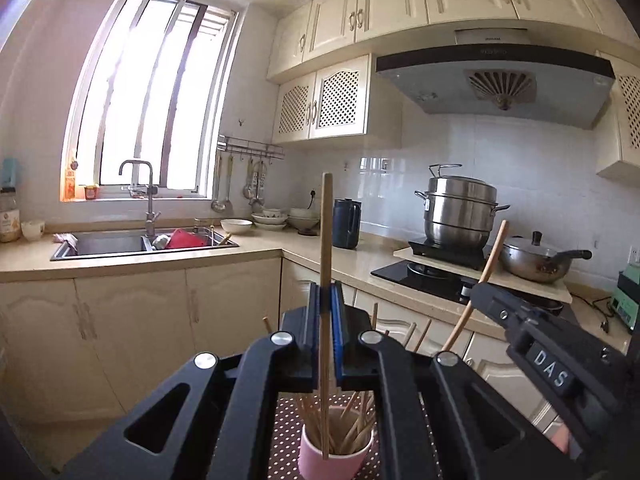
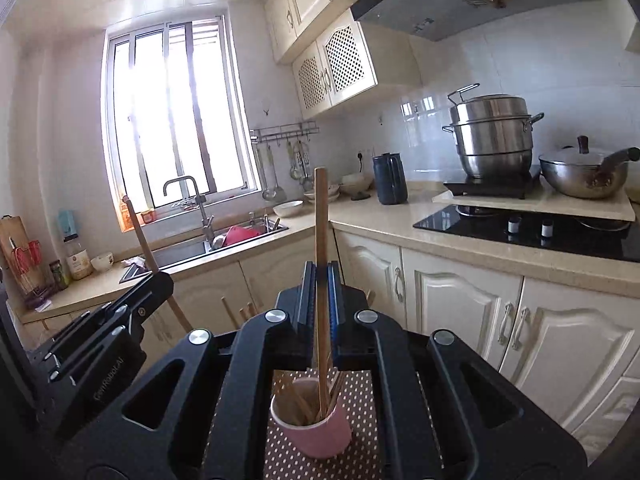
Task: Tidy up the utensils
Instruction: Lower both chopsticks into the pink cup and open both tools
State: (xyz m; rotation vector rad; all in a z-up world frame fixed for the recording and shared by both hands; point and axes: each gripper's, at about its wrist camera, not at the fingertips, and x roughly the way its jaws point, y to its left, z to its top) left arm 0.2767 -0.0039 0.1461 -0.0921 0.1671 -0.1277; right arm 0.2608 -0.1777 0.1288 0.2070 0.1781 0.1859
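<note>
**One chopstick in each claw, above the pink cup**

We have the left gripper point(image 1: 327, 300) pinched tight on a chopstick point(image 1: 326, 232), and the right gripper point(image 2: 322, 284) on its own chopstick point(image 2: 321, 216). Each stick stands nearly upright through its jaws, top end up, lower tip just inside the pink cup point(image 2: 316, 432) below. We judge we grip mid-shaft to keep them steady and lift them straight clear of the others.

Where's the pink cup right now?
The pink ceramic cup of wooden chopsticks sits bottom centre in both wrist views, on the brown polka-dot mat.
</note>
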